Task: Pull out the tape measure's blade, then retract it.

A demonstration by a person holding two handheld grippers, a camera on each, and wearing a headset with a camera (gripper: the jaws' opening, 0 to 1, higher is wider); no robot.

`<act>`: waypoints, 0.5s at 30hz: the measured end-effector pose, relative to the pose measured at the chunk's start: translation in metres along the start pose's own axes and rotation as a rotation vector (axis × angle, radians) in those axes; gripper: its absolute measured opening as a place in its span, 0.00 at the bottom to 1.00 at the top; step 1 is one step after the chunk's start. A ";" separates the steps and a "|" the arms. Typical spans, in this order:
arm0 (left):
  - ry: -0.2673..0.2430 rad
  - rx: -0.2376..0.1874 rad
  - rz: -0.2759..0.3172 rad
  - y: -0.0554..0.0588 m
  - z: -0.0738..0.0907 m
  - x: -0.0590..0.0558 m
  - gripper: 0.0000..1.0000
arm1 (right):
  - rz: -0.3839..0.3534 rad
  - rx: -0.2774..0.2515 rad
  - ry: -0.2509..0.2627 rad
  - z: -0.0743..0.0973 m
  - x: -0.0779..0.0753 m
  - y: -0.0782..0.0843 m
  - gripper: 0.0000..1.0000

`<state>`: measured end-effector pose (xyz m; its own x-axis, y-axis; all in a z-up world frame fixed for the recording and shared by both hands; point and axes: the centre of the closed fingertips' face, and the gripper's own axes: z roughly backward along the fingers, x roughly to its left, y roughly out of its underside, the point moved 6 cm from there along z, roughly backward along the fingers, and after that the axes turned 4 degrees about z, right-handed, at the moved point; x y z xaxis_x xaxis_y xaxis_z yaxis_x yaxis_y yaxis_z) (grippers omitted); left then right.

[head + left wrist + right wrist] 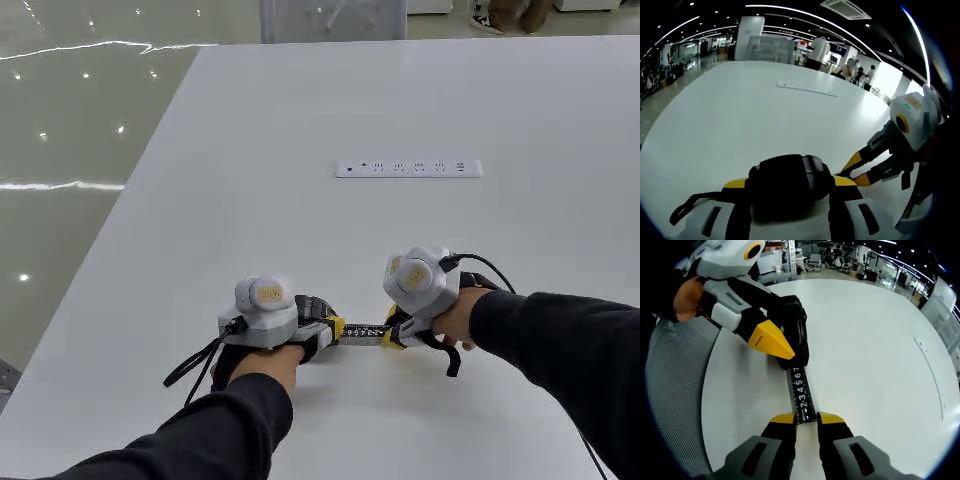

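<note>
White tabletop (300, 150) stretches ahead in the head view, with glossy floor (70, 120) at its left and a white power strip (408, 168) lying flat further back. Near the front edge the left gripper (330, 328) is closed around the black tape measure (316, 310). The right gripper (393, 335) stands just beside it and pinches the end of the blade (362, 330). A short piece of blade spans between the two, low over the tabletop.

From the left gripper view, the tape measure sits between this gripper's two yellow-tipped jaws, which press on its sides. The right gripper comes in from the right, its yellow tips pointing at the tape measure. People stand far behind the tabletop.

From the right gripper view, the two jaws close narrowly on the blade tip. The blade runs straight away from them to the tape measure, showing printed numbers from 2 to 7. The left gripper clamps the tape measure from the upper left.
</note>
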<state>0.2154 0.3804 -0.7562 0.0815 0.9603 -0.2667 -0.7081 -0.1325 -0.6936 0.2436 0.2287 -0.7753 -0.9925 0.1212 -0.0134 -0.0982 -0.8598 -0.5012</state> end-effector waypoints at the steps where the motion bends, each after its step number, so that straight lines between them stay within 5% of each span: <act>1: 0.000 0.000 0.001 0.000 0.000 0.000 0.59 | 0.001 -0.001 0.000 0.000 0.000 0.000 0.12; 15: 0.004 0.006 0.003 0.000 0.001 0.000 0.58 | 0.040 0.001 -0.003 -0.006 0.003 -0.010 0.12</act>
<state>0.2149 0.3804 -0.7555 0.0821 0.9589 -0.2716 -0.7124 -0.1341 -0.6889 0.2420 0.2406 -0.7756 -0.9959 0.0850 -0.0310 -0.0582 -0.8643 -0.4997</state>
